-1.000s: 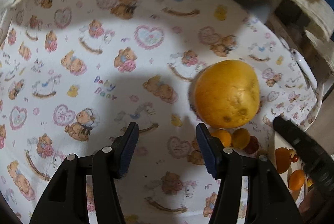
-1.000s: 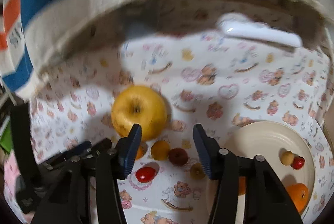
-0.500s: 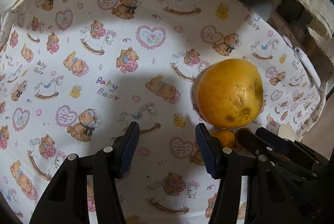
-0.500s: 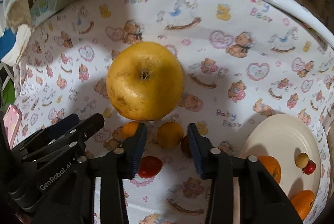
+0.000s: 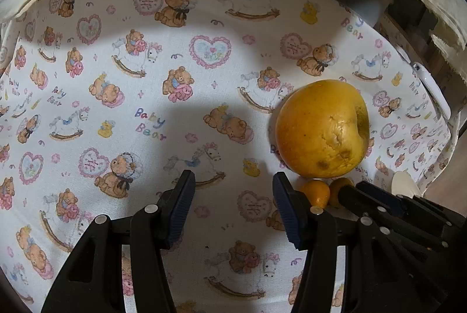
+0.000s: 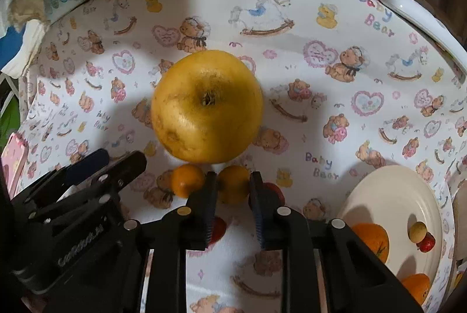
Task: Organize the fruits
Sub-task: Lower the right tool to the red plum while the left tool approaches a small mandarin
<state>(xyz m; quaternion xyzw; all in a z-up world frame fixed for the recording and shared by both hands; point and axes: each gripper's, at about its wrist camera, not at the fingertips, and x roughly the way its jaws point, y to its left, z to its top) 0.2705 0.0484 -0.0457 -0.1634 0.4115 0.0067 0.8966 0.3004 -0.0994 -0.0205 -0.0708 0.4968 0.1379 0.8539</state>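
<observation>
A big yellow citrus lies on the teddy-bear cloth. In front of it sit a small orange fruit and a small yellow fruit. My right gripper is shut on the small yellow fruit, one pad against each side. A dark red fruit peeks out beside its right finger, and a red one lies under its left finger. My left gripper hangs open over bare cloth left of the big citrus, holding nothing.
A cream plate at the right holds two oranges, a beige ball and a small red fruit. A white object lies at the cloth's far right edge. Boxes and cloth crowd the back edge.
My right gripper came down and in toward the small fruits and closed its jaws on the yellow one. The left gripper stayed where it was, still open.
</observation>
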